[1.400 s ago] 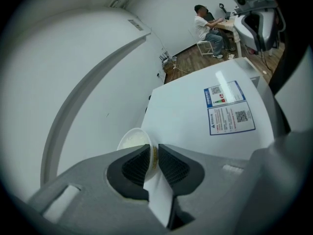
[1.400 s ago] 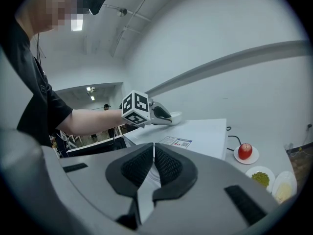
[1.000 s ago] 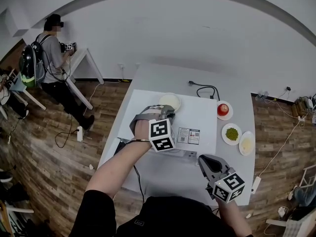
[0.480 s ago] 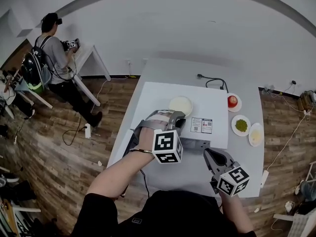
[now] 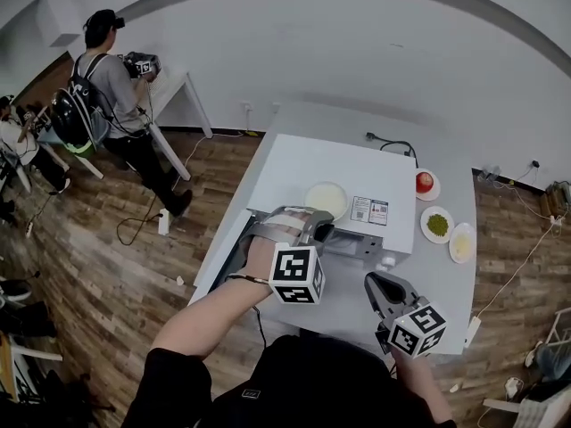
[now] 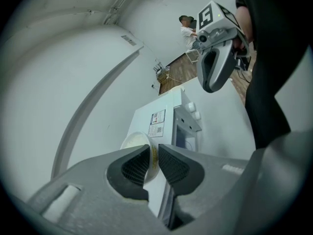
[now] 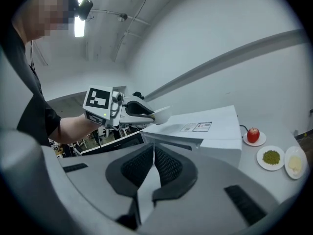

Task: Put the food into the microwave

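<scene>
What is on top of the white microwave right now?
On the microwave: a printed label and a white bowl, gripped at its rim by the left gripper. Whether the bowl rests there or hovers is hidden.

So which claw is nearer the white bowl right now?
Left. The left claw pinches the white bowl at its rim; the right claw is clear of it, off the microwave's front right corner, closer to the person.

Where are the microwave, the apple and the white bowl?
microwave (image 5: 357,172), head view, on its bare white top.
apple (image 5: 425,182), head view, on the red fruit's middle.
white bowl (image 5: 326,198), head view, on its pale inside.
</scene>
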`<state>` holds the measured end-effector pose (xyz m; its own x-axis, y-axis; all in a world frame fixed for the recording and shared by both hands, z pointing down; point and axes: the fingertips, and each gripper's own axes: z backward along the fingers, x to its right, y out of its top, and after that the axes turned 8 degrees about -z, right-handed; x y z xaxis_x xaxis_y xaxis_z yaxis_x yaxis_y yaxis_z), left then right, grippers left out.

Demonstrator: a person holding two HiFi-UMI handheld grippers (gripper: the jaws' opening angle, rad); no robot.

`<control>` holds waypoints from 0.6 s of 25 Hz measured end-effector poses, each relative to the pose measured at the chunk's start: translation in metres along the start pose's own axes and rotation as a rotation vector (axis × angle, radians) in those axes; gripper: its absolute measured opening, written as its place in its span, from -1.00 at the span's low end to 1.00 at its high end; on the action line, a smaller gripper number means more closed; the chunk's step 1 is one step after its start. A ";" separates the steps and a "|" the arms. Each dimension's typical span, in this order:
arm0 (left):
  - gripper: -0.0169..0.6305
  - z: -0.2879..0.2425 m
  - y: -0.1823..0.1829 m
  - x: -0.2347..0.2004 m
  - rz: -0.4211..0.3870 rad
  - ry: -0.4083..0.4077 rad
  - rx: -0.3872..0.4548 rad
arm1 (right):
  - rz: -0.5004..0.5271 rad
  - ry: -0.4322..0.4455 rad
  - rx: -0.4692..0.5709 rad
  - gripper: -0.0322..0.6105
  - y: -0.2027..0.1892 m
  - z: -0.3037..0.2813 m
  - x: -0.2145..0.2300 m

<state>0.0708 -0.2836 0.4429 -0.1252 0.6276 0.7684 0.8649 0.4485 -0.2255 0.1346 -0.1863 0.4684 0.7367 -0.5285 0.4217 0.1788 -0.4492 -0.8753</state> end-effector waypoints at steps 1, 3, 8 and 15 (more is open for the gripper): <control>-0.76 0.004 0.002 0.005 0.009 0.000 -0.007 | -0.005 0.002 -0.009 -0.84 -0.005 0.007 0.000; -0.76 0.012 0.009 0.014 0.013 0.003 -0.022 | -0.012 0.006 -0.023 -0.84 -0.014 0.020 0.000; -0.76 0.026 0.024 0.040 0.049 0.008 -0.049 | -0.044 0.031 -0.068 -0.84 -0.044 0.044 -0.003; -0.76 0.033 0.038 0.075 0.088 0.008 -0.058 | -0.017 0.094 -0.122 -0.84 -0.065 0.038 -0.012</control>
<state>0.0785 -0.1982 0.4721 -0.0436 0.6575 0.7522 0.8992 0.3540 -0.2573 0.1387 -0.1236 0.5118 0.6687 -0.5831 0.4614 0.1061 -0.5394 -0.8353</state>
